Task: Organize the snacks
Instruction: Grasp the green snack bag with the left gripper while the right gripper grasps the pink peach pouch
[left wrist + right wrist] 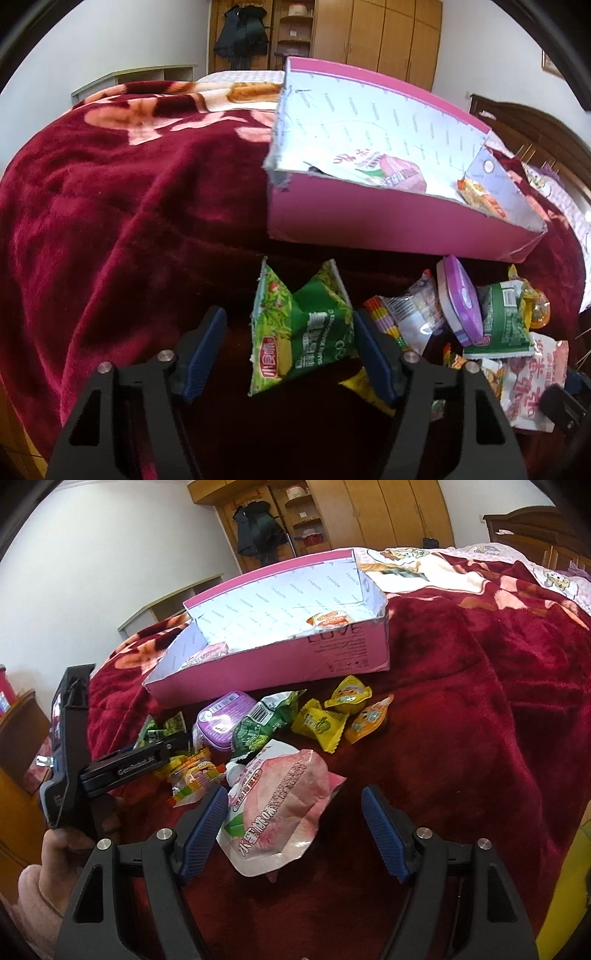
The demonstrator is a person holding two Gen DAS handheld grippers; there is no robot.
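Left tongs (291, 354) angle down, parted around a green packet (299, 328); right tongs (295, 834) parted over a pink pouch (280, 805).

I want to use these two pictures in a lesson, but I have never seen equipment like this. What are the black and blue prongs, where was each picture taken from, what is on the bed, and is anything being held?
There is no robot here: a person holds a hand tool with two blue-padded fingers in each hand, and a wide-angle camera on each tool looks along its fingers.

One picture comes from the left gripper, the other from the right gripper. The right view also shows the left tool from the side, held by a hand.

On the red blanket stands a pink box already holding a few snacks. Loose snacks lie in front of it.

A green packet sits between the left fingers, a pink packet between the right. Neither looks gripped yet.
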